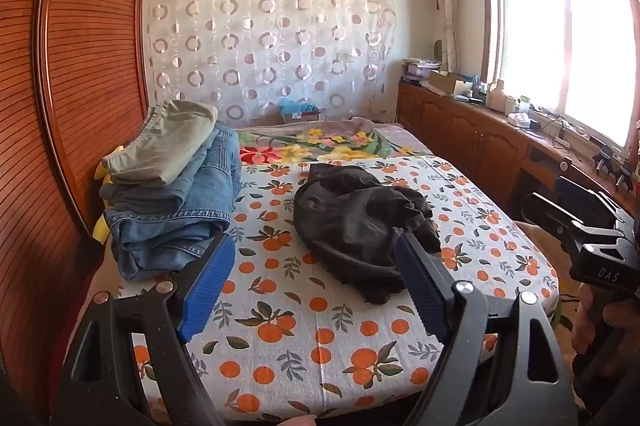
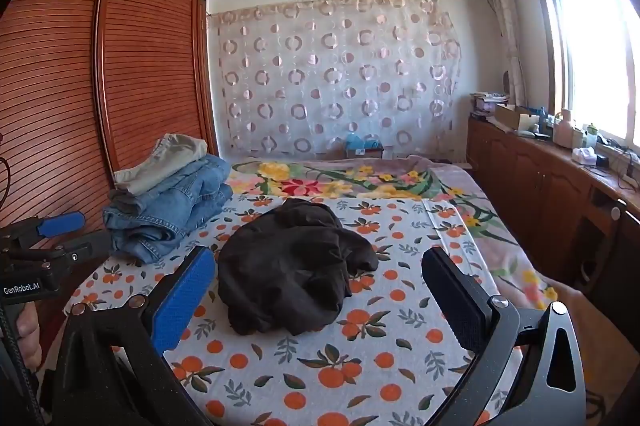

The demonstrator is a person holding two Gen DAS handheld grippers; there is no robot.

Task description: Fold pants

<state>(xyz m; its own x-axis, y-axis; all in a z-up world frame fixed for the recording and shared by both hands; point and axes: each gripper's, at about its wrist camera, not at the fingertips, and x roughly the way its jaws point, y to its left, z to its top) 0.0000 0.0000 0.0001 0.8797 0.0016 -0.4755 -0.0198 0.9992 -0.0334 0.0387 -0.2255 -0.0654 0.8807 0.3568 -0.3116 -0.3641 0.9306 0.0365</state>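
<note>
Both claws gape wide and hold nothing above a bed (image 1: pixel 460 181) spread with an orange-print sheet (image 2: pixel 360 366). The left claw (image 1: pixel 316 286) and right claw (image 2: pixel 320 302) each frame the black pants (image 1: pixel 360 222) (image 2: pixel 292 266), a crumpled, unfolded heap (no leg or waistband clearly laid out) lying just ahead of the blue fingertips (image 1: pixel 208 286), apart from them. Farther left, by the slatted wardrobe (image 2: pixel 52 105), sits a stack of folded jeans (image 2: pixel 168 214) topped by khaki trousers (image 1: pixel 168 145). A cardboard box (image 2: pixel 514 115) rests on the cluttered worktop (image 1: pixel 500 121) beneath the window; its contents cannot be made out.
</note>
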